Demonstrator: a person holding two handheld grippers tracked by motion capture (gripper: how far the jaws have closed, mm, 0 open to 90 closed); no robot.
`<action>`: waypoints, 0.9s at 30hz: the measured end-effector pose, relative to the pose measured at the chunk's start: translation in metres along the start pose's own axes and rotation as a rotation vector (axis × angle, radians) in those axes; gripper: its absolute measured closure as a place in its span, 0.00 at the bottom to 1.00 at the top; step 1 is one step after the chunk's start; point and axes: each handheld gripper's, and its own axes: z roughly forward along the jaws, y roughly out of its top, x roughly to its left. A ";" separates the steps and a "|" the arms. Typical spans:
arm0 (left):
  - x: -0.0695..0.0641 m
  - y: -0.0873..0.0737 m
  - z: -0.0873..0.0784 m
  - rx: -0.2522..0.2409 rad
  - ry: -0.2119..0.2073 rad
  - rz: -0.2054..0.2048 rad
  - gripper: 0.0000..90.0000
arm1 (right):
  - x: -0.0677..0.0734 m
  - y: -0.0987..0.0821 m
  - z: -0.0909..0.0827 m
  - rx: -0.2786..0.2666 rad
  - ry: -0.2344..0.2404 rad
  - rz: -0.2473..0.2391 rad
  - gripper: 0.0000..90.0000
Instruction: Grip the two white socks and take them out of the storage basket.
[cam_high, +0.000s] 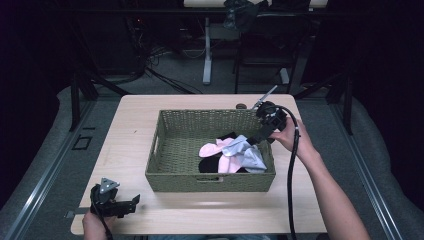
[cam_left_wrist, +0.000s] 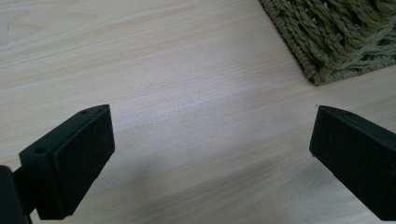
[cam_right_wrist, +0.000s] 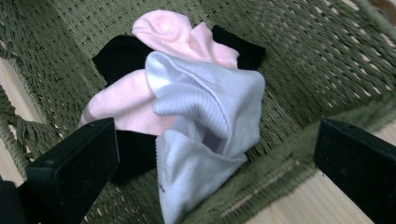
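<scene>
An olive woven basket (cam_high: 170, 150) stands in the middle of the light wood table (cam_high: 135, 120). In its right half lies a heap of cloth: a pale grey sock (cam_high: 247, 155) (cam_right_wrist: 205, 121) on top, pink pieces (cam_high: 212, 149) (cam_right_wrist: 163, 32) and black pieces (cam_high: 206, 165) (cam_right_wrist: 119, 53) beneath. My right gripper (cam_high: 256, 140) (cam_right_wrist: 215, 163) hangs open over the basket's right rim, just above the grey sock, holding nothing. Near the table's front left corner my left gripper (cam_high: 131, 202) (cam_left_wrist: 212, 154) is open over bare wood, with the basket's corner (cam_left_wrist: 336, 32) ahead of it.
The basket's front wall has a handle slot (cam_high: 209, 179). A small dark round thing (cam_high: 241, 105) sits on the table behind the basket. Beyond the table are desk legs (cam_high: 207, 55), cables and a dark floor. Metal rails (cam_high: 45, 165) run along both sides.
</scene>
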 end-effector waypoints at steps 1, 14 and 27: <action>0.000 0.000 0.000 0.000 0.000 0.000 0.00 | 0.001 0.002 0.002 0.005 -0.001 -0.005 0.00; 0.000 0.000 -0.001 -0.002 -0.001 0.002 0.00 | 0.011 0.022 0.043 0.104 0.017 -0.033 0.00; 0.000 0.000 0.000 -0.002 -0.003 0.003 0.00 | 0.012 0.028 0.075 0.211 0.005 0.006 0.15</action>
